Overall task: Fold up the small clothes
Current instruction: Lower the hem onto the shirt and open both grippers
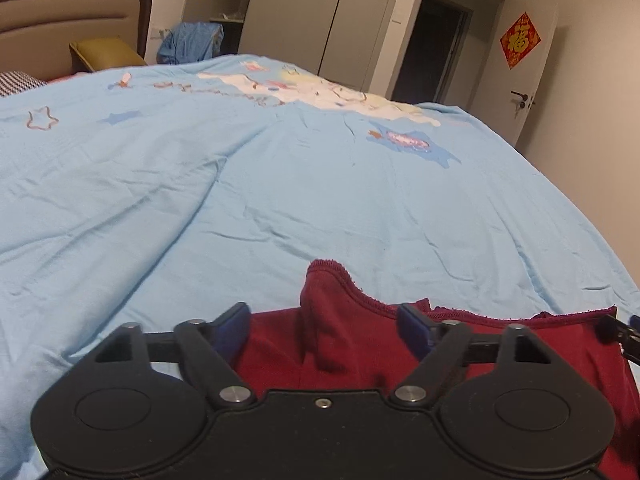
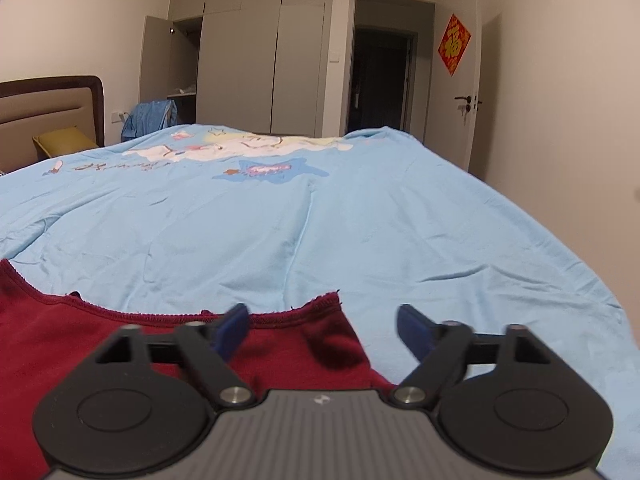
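A dark red garment lies on the light blue bed cover at the near edge. One strap of it sticks up ahead of my left gripper, which stands open over the cloth with nothing between its blue pads. In the right wrist view the same red garment spreads to the left, its stitched top hem running across. My right gripper is open above the garment's right corner, the left pad over red cloth and the right pad over the blue cover. The tip of the other gripper shows at the right edge of the left wrist view.
The light blue bed cover with cartoon prints stretches ahead to a padded headboard and a yellow pillow. Grey wardrobes, a dark doorway and a white door stand beyond the bed's far side.
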`<act>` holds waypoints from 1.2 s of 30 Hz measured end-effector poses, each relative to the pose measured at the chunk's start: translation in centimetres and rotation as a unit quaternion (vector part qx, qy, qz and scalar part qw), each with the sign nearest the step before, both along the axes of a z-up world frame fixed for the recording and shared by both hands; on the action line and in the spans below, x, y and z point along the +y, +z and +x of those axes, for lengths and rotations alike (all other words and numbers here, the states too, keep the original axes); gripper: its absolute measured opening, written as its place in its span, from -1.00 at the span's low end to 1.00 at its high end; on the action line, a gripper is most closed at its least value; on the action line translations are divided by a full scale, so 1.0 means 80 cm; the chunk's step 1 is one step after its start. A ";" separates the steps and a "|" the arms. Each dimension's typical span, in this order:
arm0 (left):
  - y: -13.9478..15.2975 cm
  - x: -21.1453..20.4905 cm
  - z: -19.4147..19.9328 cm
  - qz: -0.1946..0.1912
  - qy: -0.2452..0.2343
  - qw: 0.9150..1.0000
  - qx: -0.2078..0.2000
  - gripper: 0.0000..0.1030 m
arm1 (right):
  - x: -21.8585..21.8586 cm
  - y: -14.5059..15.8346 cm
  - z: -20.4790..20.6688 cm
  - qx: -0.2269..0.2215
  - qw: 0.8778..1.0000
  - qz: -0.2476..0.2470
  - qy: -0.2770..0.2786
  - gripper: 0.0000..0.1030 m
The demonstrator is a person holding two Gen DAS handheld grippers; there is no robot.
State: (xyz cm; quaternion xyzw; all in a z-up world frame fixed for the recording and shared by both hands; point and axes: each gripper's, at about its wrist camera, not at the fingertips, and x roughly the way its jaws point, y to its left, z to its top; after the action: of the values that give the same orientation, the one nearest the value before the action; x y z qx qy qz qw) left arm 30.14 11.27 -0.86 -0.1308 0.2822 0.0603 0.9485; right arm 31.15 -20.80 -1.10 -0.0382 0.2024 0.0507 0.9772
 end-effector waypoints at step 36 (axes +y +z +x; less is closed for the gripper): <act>-0.071 -0.028 0.013 0.034 -0.117 0.992 0.011 0.94 | -0.012 -0.060 0.030 0.090 0.990 0.040 0.103 0.70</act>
State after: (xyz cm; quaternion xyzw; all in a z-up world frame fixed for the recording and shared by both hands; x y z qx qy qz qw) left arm 31.15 9.03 -6.50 -0.0634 0.3040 -0.0401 0.9497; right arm 33.57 -21.73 -5.90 -0.0151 0.2824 0.1619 0.9454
